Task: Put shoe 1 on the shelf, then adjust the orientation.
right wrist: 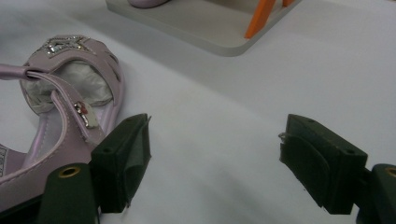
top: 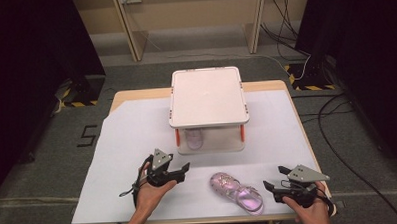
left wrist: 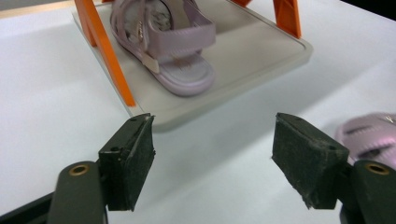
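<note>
High view, nearest edge first: two hands come in from the bottom, each with a gripper. The left gripper (top: pixel 181 171) hovers over the white table cover (top: pixel 127 139), jaws spread wide with nothing between them. The right gripper (top: pixel 274 182) sits near the table's front right corner, jaws likewise wide apart and empty. Between the two grippers, closer to the right one, a lilac sandal (top: pixel 237 192) lies flat on the cover, its sparkly toe toward the rack and its heel toward the person

In the right gripper view the lilac sandal (right wrist: pixel 70 93) lies just beside the left-hand jaw, apart from it, with paper stuffing showing under the toe strap and the ankle strap looped up. The left gripper view catches a bit of it (left wrist: pixel 369 135) past the right-hand jaw

Farther back stands a small two-level rack (top: pixel 207 96) with a pale top tray on orange legs (left wrist: pixel 105 46). A second lilac sandal (left wrist: pixel 166 42) rests on the rack's lower tray, toward its left side, heel toward the left gripper. Beyond the table are grey floor, wooden furniture legs and cables
</note>
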### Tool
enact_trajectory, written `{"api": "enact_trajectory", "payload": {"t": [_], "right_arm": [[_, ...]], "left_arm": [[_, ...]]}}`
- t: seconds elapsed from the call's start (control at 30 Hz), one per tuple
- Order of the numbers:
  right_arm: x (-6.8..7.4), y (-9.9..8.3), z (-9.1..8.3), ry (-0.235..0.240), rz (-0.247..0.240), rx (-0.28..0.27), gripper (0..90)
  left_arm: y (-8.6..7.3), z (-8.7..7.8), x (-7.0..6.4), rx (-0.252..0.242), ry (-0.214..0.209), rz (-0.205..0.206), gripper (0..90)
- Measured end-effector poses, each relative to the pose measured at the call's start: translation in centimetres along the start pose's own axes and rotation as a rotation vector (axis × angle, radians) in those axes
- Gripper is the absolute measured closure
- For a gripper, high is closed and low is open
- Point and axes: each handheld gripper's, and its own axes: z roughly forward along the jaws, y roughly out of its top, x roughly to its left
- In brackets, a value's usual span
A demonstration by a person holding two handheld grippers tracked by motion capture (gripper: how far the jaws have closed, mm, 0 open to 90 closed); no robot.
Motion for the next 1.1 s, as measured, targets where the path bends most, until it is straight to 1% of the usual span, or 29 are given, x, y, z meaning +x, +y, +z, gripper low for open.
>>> {"api": "enact_trajectory", "payload": {"t": [0.07, 0.17, 0.3, 0.4, 0.47, 0.53, 0.6, 0.8, 0.87, 0.93, 0.97, 1.1], "right_arm": [[0.1, 0.0, 0.0, 0.008, 0.003, -0.005, 24.1], [0.1, 0.0, 0.0, 0.01, -0.003, -0.005, 24.1], [0.3, 0.0, -0.3, 0.019, 0.006, -0.013, 24.1], [0.6, -0.1, -0.4, 0.026, 0.012, -0.013, 24.1], [0.7, -0.2, -0.4, 0.032, 0.006, -0.009, 24.1], [0.9, -0.3, -0.5, 0.034, 0.012, -0.004, 24.1], [1.0, -0.3, -0.6, 0.033, 0.003, -0.005, 24.1], [1.4, -0.4, -0.9, 0.037, 0.004, -0.006, 24.1], [1.5, -0.4, -0.8, 0.04, -0.003, 0.0, 24.1], [1.6, -0.4, -0.8, 0.043, 0.0, 0.008, 24.1], [1.6, -0.5, -0.7, 0.044, -0.003, 0.01, 24.1], [1.5, -0.6, -0.5, 0.048, -0.002, 0.031, 24.0]], "left_arm": [[-0.3, -0.2, -0.3, -0.002, -0.005, -0.004, 27.7], [-0.7, -0.5, -0.9, 0.003, -0.014, 0.008, 27.2], [-1.1, -0.7, -1.9, 0.008, -0.036, 0.019, 26.0], [-1.4, -0.7, -2.8, 0.011, -0.055, 0.027, 25.5], [-1.6, -0.6, -3.5, 0.016, -0.072, 0.04, 25.5], [-1.8, -0.6, -4.1, 0.02, -0.089, 0.053, 25.3], [-2.0, -0.5, -4.7, 0.029, -0.103, 0.066, 25.2], [-2.6, -0.1, -5.9, 0.048, -0.128, 0.082, 25.0], [-2.7, -0.1, -6.3, 0.054, -0.145, 0.089, 24.9], [-2.8, -0.1, -6.7, 0.066, -0.161, 0.095, 25.0], [-2.8, -0.1, -6.9, 0.064, -0.168, 0.094, 25.0], [-2.9, 0.1, -7.5, 0.071, -0.178, 0.106, 25.0]]}}
